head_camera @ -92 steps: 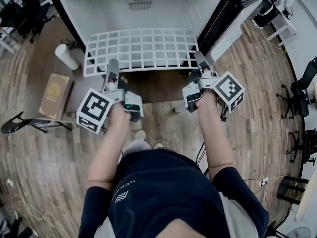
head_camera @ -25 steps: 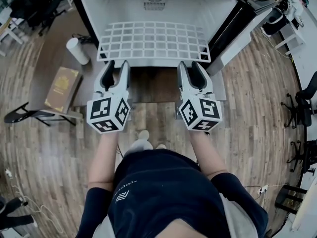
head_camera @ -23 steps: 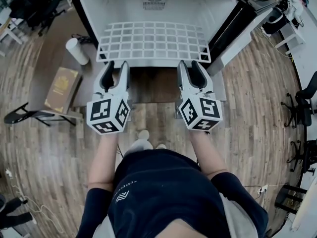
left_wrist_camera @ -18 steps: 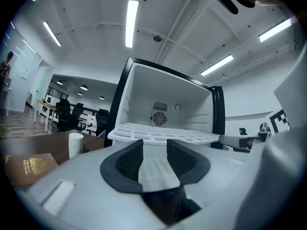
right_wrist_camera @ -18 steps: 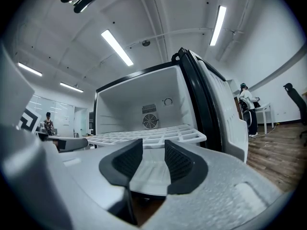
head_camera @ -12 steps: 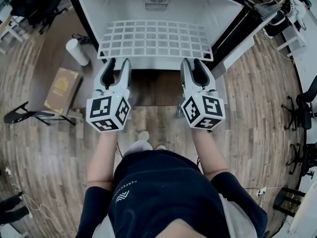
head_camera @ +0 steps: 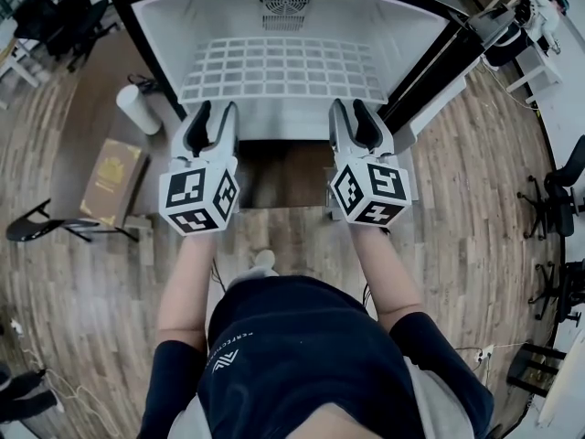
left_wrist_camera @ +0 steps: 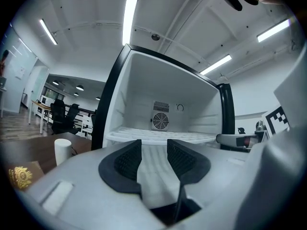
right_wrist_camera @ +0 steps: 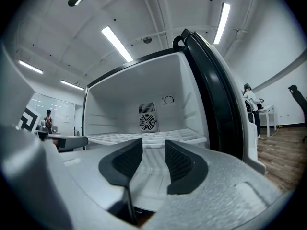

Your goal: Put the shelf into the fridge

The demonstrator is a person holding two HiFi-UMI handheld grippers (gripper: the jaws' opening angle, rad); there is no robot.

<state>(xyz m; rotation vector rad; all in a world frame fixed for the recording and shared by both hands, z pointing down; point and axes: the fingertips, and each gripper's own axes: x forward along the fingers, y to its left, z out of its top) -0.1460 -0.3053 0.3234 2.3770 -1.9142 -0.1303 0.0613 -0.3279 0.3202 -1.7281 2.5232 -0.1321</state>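
Ceiling strip lights (left_wrist_camera: 129, 14) are glaring at the top of both gripper views, and the white fridge interior (head_camera: 366, 16) is showing bright. Fisheye distortion is bending every edge; dark vignetting is ringing the gripper views.

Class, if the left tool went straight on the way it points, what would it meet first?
Probably the front edge of the white wire grid shelf in the open white fridge; depth is unclear.

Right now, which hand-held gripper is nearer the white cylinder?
The left hand-held gripper; the white cylinder stands off its outer side, the right hand-held gripper by the fridge door.
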